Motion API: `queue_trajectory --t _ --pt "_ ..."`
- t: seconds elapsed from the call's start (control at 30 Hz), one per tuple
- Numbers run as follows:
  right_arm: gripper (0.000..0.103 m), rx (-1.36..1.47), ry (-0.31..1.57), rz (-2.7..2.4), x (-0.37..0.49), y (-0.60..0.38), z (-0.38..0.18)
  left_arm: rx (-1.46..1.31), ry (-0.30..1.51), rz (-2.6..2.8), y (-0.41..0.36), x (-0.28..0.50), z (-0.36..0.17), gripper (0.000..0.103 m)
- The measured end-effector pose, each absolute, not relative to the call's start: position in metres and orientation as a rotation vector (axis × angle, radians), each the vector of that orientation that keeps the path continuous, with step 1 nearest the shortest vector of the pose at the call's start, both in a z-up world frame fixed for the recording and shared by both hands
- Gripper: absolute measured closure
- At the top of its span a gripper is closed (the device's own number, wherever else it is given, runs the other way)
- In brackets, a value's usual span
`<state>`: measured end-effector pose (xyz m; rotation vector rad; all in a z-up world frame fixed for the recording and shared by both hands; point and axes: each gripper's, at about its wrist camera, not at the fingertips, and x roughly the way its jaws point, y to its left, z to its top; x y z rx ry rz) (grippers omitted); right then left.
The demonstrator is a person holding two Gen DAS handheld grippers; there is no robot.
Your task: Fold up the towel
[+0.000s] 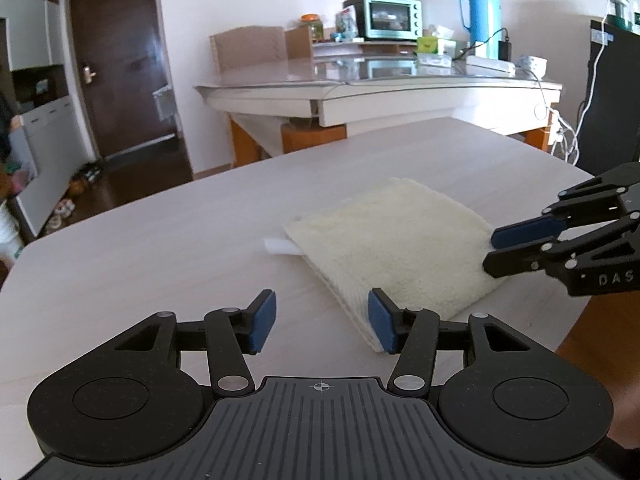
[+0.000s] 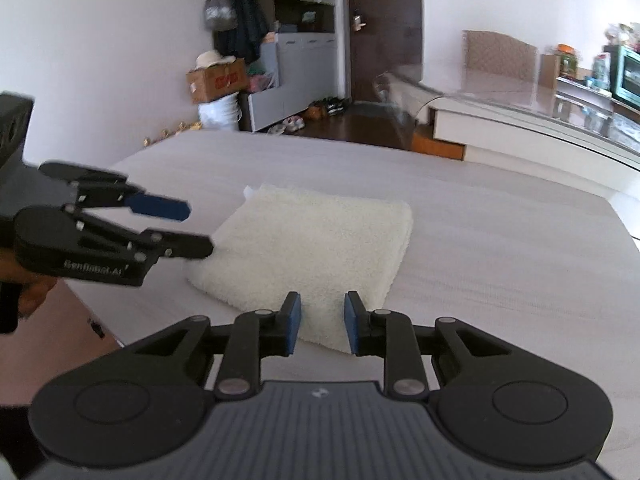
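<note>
Pale table (image 1: 160, 240) carries folded cream towel (image 1: 392, 240) near its front edge. Left gripper (image 1: 322, 320) and right gripper (image 2: 322, 322) both spread, holding nothing, at towel corners.

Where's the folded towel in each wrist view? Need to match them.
Left wrist: towel right of centre, beyond the left gripper, right gripper at its right edge.
Right wrist: towel centre, just past the right gripper's fingers.
Shared landmark: dark brown door.

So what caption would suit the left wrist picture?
Open left gripper hovering by a folded cream towel on a pale table, right gripper at its far edge.
</note>
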<state>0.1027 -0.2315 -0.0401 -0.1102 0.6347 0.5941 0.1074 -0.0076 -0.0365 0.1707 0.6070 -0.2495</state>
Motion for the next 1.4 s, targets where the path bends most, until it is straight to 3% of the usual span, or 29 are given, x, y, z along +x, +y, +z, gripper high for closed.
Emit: queue_trajectory --t 0.03,0.2,0.3,0.37,0.47,1.4 --pt "0.062 -0.101 0.627 0.584 0.098 -0.235 -0.038 0.161 0.603 -0.239 -0.007 0.102 -0.034 0.019" --pt "0.049 -0.053 0.617 0.539 0.075 -0.251 -0.033 0.133 0.596 -0.227 -0.009 0.077 -0.028 0.010" --pt "0.024 -0.022 0.614 0.498 0.057 -0.262 -0.030 0.126 0.593 -0.214 -0.012 0.061 -0.024 0.009" --pt "0.009 -0.011 0.615 0.459 0.043 -0.269 -0.028 0.118 0.587 -0.199 -0.013 0.051 -0.022 0.003" --pt "0.002 0.003 0.605 0.430 0.030 -0.274 -0.022 0.117 0.567 -0.163 -0.013 0.039 -0.018 0.000" --pt "0.000 0.012 0.573 0.405 -0.001 -0.269 -0.009 0.005 0.590 -0.052 -0.013 -0.003 0.007 0.000"
